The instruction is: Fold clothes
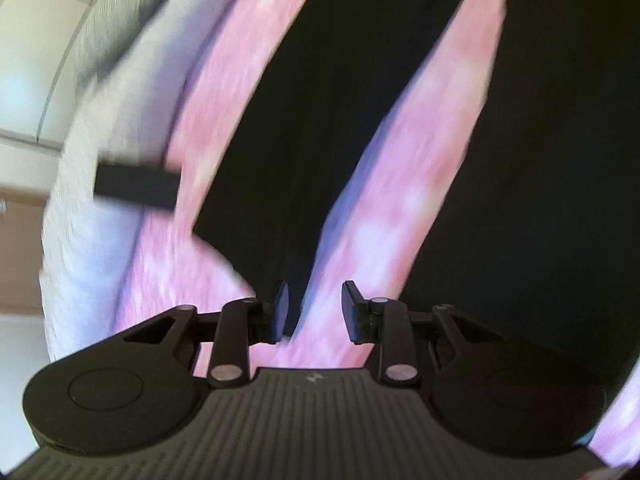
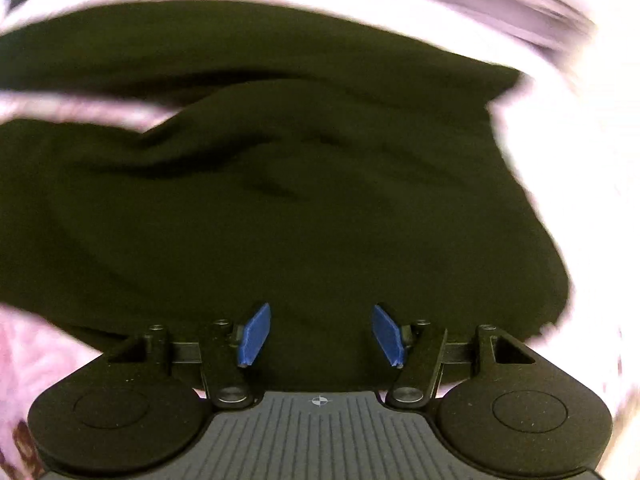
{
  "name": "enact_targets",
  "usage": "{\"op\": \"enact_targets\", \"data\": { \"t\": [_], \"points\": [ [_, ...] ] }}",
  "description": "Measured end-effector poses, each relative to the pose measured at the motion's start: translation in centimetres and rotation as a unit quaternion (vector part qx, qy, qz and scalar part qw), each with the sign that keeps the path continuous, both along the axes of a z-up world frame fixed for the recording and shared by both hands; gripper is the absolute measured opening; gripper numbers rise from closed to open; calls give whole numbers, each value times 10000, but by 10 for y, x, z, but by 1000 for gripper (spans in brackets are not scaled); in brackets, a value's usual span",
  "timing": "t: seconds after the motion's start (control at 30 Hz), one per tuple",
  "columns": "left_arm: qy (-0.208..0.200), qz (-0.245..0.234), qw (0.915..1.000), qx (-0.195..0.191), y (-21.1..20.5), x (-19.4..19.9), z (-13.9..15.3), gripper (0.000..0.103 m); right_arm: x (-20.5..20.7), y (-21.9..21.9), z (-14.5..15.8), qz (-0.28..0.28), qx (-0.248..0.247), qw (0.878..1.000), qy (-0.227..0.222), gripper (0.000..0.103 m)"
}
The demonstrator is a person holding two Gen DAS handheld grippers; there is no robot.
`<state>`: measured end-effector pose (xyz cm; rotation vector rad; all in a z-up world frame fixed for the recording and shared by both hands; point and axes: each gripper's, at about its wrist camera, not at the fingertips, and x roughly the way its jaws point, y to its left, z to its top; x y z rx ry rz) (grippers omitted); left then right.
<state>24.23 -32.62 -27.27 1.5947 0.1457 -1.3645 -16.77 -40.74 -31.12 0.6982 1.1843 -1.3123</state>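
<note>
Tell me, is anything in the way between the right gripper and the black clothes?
Nothing visible is. The right hand-held gripper is open, and the black garment lies directly ahead of its blue pads on the pink cover. Nothing sits between them, though the picture is blurry.

A soft pink patterned blanket-like surface (image 1: 224, 128) carries the things. A dark black cloth garment (image 2: 304, 200) lies spread and rumpled directly on it, pink showing along its edges.
</note>
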Motion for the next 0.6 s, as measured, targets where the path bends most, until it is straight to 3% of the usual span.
{"op": "enact_targets", "data": {
  "t": [0.1,0.17,0.3,0.33,0.37,0.4,0.43,0.53,0.6],
  "points": [
    [182,-370,9989,-233,6,-58,9,37,-69,-2,20,-1102,-383,9924,-383,60],
    [317,-601,9973,-277,6,-113,5,43,-120,-3,25,-1860,-608,9760,-954,60],
    [593,-1047,9923,-301,1,-237,-11,50,-218,-15,9,-3006,-1055,9186,-2338,60],
    [662,-1158,9906,-306,0,-268,-15,52,-241,-16,0,-3253,-1176,8987,-2694,67],
    [731,-1269,9887,-312,-1,-299,-19,54,-257,-19,-10,-3394,-1223,8832,-2996,76],
    [799,-1380,9867,-318,-2,-330,-23,55,-273,-23,-20,-3522,-1262,8671,-3290,91],
    [868,-1491,9845,-323,-3,-361,-27,57,-289,-27,-30,-3645,-1299,8498,-3579,93],
    [999,-1758,9789,-303,-12,-438,-42,57,-308,-40,-56,-3517,-1107,8347,-4091,93],
    [1014,-1866,9769,-226,-21,-473,-54,57,-313,-44,-66,-3533,-1127,8171,-4414,93]
  ]
}}
